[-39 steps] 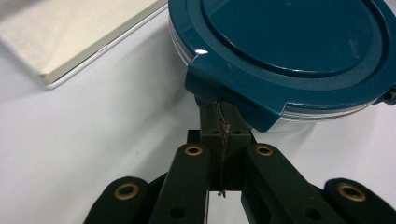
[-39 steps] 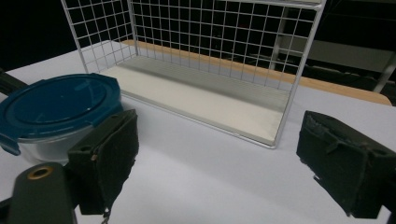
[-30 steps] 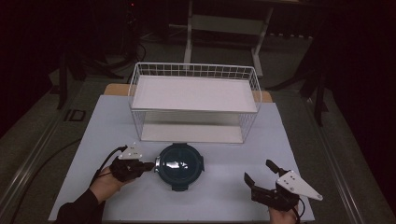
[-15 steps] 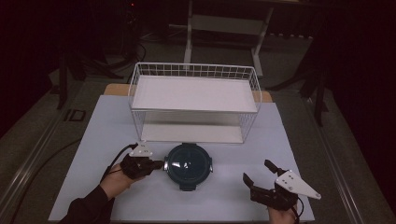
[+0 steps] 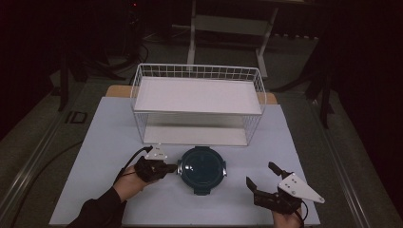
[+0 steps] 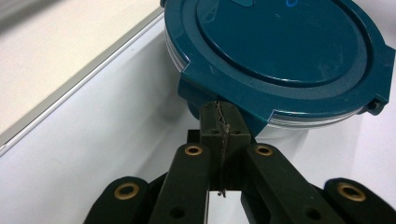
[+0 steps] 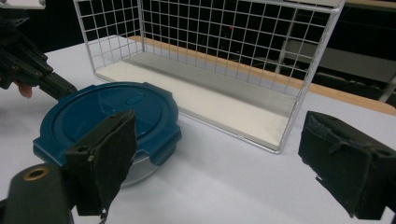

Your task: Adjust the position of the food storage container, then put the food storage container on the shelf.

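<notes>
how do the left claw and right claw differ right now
The left claw is shut, its jaws pinched together against a side tab of the round teal-lidded container; the right claw is wide open and holds nothing.

The left claw touches the container; the right claw sits apart from it, to its right on the pale blue table.

Both are black two-jaw claws, each with a grey three-cornered plate, held low over the table in front of the white wire basket shelf.
</notes>
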Tool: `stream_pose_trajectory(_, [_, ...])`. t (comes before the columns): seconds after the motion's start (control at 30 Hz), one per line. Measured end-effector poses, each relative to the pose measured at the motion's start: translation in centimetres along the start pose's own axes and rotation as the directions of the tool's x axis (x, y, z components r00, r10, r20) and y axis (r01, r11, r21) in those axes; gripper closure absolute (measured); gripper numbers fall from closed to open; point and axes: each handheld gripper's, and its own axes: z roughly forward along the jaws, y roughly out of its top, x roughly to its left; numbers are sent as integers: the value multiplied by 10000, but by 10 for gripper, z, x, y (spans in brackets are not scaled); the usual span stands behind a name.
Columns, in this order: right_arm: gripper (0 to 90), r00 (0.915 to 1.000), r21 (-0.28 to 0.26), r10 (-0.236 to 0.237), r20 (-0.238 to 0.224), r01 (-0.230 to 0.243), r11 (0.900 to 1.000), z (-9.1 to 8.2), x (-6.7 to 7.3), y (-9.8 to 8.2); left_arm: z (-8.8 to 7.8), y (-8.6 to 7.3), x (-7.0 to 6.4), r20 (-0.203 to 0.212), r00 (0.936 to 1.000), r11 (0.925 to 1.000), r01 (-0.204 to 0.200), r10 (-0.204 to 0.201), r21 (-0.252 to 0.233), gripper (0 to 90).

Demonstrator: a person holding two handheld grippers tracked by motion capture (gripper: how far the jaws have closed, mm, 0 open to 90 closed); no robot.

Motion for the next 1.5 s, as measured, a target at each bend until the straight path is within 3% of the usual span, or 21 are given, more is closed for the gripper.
stream_pose_trajectory(0.27, [110,9995,-55,33,320,-31,10000,3,3,0,7,6,-2,54,9999,9999,-148,148,4,897])
stream_pose_trajectory(0.47, [110,9996,-43,41,296,-40,10000,4,3,-1,6,6,-3,165,9994,9995,-307,305,95,890])
stream_pose_trajectory(0.57, [110,9996,-15,30,276,-30,10000,3,3,-1,3,5,-1,181,9996,9998,-207,206,62,816])
stream_pose_trajectory(0.67, [110,9996,-31,36,274,-35,10000,3,2,-1,-4,4,0,160,9999,10000,24,-22,-88,722])
stream_pose_trajectory(0.8, [110,9996,-93,28,287,-25,10000,1,3,0,-14,5,-1,203,9993,9973,316,-304,-658,421])
stream_pose_trajectory(0.9, [110,9997,-127,7,252,-4,9999,0,5,2,-24,9,-1,613,9959,9910,727,-661,-1122,251])
stream_pose_trajectory(1.0, [111,9997,-216,-87,220,92,9997,0,9,6,-34,14,-2,959,9932,9868,790,-658,-1411,93])
stream_pose_trajectory(1.07, [139,9998,-234,-188,91,190,9995,0,11,9,-38,19,-3,1135,9899,9848,1012,-854,-1411,13])
stream_pose_trajectory(1.1, [138,9997,-174,-248,-17,248,9995,1,11,11,-41,23,-4,1288,9857,9805,1276,-1086,-1494,13])
stream_pose_trajectory(1.13, [138,9997,-174,-248,-17,248,9995,1,11,11,-41,23,-4,1288,9857,9805,1276,-1086,-1494,14])
stream_pose_trajectory(1.17, [142,9990,-155,-265,-354,260,9995,2,11,14,-45,27,-5,1293,9829,9743,1518,-1311,-1665,14])
stream_pose_trajectory(1.2, [143,9986,-181,-362,-392,355,9992,3,12,18,-45,30,-4,1298,9790,9697,1782,-1575,-1673,13])
stream_pose_trajectory(1.27, [143,9959,-92,-292,-860,285,9995,6,12,22,-43,34,-3,1333,9736,9647,2059,-1852,-1639,13])
stream_pose_trajectory(1.33, [144,9935,-44,-143,-1128,139,9999,8,11,25,-41,36,-2,1290,9714,9643,2179,-1994,-1505,14])
stream_pose_trajectory(1.37, [152,9926,-43,-72,-1210,67,10000,9,11,26,-36,37,0,1421,9670,9633,2309,-2117,-1366,14])
stream_pose_trajectory(1.4, [173,9922,-434,-67,-1242,13,9991,11,11,29,-32,37,1,1454,9644,9646,2380,-2208,-1136,15])
stream_pose_trajectory(1.43, [173,9922,-434,-67,-1242,13,9991,11,11,29,-28,36,2,1452,9618,9636,2476,-2319,-1009,15])
stream_pose_trajectory(1.47, [166,9920,-606,-91,-1257,15,9982,11,11,31,-19,34,6,1758,9438,9532,2950,-2798,-667,30])
stream_pose_trajectory(1.5, [166,9920,-606,-91,-1257,15,9982,11,11,31,-19,34,6,1758,9438,9532,2950,-2798,-667,34])
